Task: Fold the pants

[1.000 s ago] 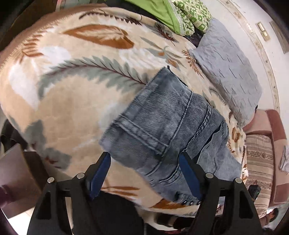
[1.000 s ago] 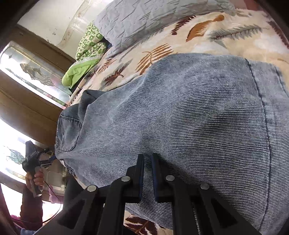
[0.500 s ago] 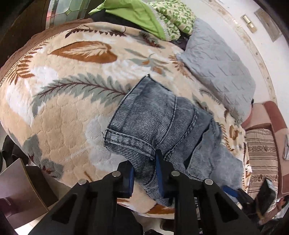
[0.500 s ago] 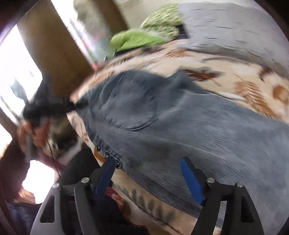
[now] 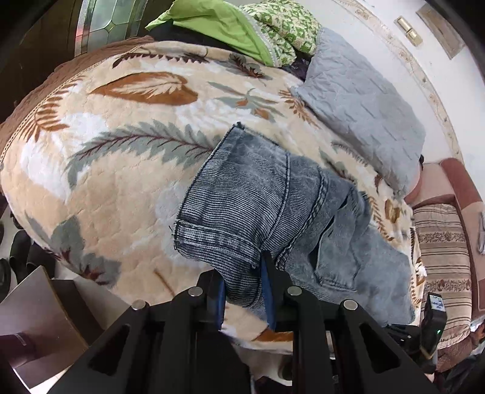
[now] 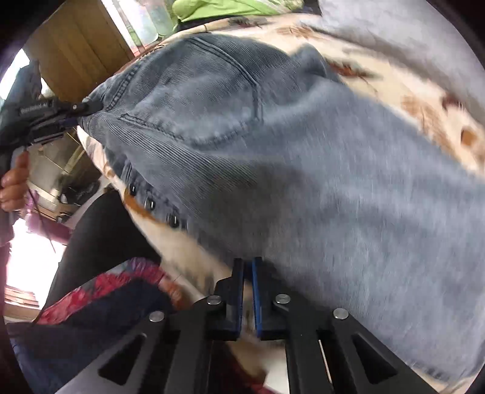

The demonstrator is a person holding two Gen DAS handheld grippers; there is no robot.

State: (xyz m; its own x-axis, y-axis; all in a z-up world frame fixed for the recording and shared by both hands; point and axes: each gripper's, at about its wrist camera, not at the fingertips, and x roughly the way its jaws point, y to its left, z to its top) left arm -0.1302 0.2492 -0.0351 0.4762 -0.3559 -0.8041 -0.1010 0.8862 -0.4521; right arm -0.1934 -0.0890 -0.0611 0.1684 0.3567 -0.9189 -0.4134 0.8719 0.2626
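Grey-blue corduroy pants (image 5: 272,218) lie partly folded on a leaf-patterned blanket (image 5: 106,157). The hem ends of the legs are laid over the seat part. My left gripper (image 5: 242,288) is shut on the near edge of the folded leg hems. In the right wrist view the pants (image 6: 303,166) fill the frame, with a back pocket and waistband snaps at the left. My right gripper (image 6: 248,272) is shut at the pants' near edge; the view is blurred, so whether cloth sits between its fingers is unclear. The left gripper also shows there, holding the pants' far corner (image 6: 88,106).
A grey quilted pillow (image 5: 363,109) and green bedding (image 5: 242,27) lie at the bed's far side. A striped cushion (image 5: 442,251) is at right. The bed edge runs just below the grippers, with floor and a board (image 5: 39,309) at lower left.
My left gripper closed on the leg hems and has drawn them back. My right gripper opened, moved toward the waistband side, and has closed again at the pants' near edge.
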